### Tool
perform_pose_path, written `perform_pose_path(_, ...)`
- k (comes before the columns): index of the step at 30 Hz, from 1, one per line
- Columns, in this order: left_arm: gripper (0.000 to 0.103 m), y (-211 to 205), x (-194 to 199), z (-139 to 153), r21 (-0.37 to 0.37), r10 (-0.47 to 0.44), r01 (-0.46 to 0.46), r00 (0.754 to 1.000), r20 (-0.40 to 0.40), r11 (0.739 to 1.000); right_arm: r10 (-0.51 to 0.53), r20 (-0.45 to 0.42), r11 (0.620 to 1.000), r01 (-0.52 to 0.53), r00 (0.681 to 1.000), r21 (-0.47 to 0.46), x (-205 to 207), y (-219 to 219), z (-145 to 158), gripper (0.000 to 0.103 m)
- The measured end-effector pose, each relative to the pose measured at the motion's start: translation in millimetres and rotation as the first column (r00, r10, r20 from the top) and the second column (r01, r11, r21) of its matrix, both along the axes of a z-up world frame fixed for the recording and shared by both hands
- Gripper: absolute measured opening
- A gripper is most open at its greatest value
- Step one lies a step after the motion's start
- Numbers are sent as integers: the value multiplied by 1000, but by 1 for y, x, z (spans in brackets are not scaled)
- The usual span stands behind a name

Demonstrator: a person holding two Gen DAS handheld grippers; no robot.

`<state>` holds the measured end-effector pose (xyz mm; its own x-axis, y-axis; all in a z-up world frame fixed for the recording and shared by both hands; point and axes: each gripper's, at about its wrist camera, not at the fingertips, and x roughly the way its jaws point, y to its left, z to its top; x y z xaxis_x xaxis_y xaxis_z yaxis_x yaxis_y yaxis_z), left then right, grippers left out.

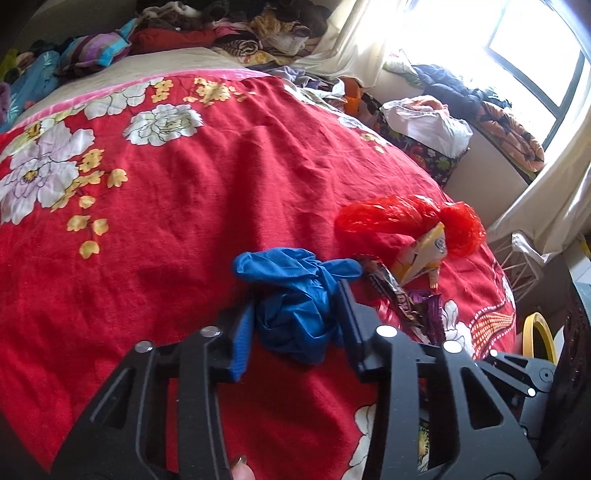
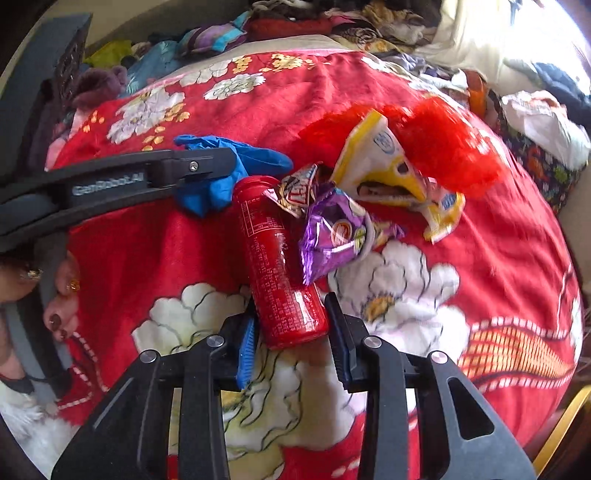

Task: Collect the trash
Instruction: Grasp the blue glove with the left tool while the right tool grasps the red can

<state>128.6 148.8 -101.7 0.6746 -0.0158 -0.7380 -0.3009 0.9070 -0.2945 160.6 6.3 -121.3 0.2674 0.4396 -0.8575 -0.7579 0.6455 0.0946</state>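
Note:
Trash lies on a red floral bedspread (image 1: 155, 206). My left gripper (image 1: 295, 306) is shut on a crumpled blue glove (image 1: 295, 295), which also shows in the right wrist view (image 2: 229, 173) with the left gripper's finger across it. My right gripper (image 2: 291, 328) is shut on the base of a red can (image 2: 280, 266) lying on the bedspread (image 2: 480, 280). A purple snack wrapper (image 2: 336, 232), a brown wrapper (image 2: 295, 188), a yellow and white packet (image 2: 380, 162) and a red plastic bag (image 2: 443, 147) lie just beyond the can.
Piled clothes (image 1: 229, 26) line the far edge of the bed. A white plastic bag (image 1: 428, 118) sits on a floral box at the right, near the window (image 1: 532, 48). A yellow rim (image 1: 539, 332) shows below the bed's right edge.

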Motion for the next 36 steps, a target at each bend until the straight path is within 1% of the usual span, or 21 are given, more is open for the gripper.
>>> perform_pose_path(4,21,-5,-3,2,8,-13,13,1000,-1,1000,-55,-60,997,58,997,53,-5,-16,8,31)
perform_pose_path(5,21,-7,-3,3,13,-18,18,1000,-1,1000,-65,-70,995,70,995,69,-7,-20,11,31)
perform_pose_path(12,14,-13,-11,16,21,-31,31,999,24,999,-115,-93,982,127,989,140,-23,-43,22,28)
perform_pose_path(17,14,-16,-15,32,25,-32,31,998,61,999,-133,-95,962,151,987,227,-33,-61,35,27)
perform_pose_path(20,14,-22,-17,45,37,-45,42,995,90,998,-144,-84,954,161,986,253,-39,-69,42,27)
perform_pose_path(30,14,-49,-19,69,64,-106,98,985,135,993,-191,-63,929,201,980,309,-50,-94,60,27)
perform_pose_path(36,14,-64,-18,74,72,-135,126,981,142,989,-244,-59,909,250,968,333,-49,-112,69,27)
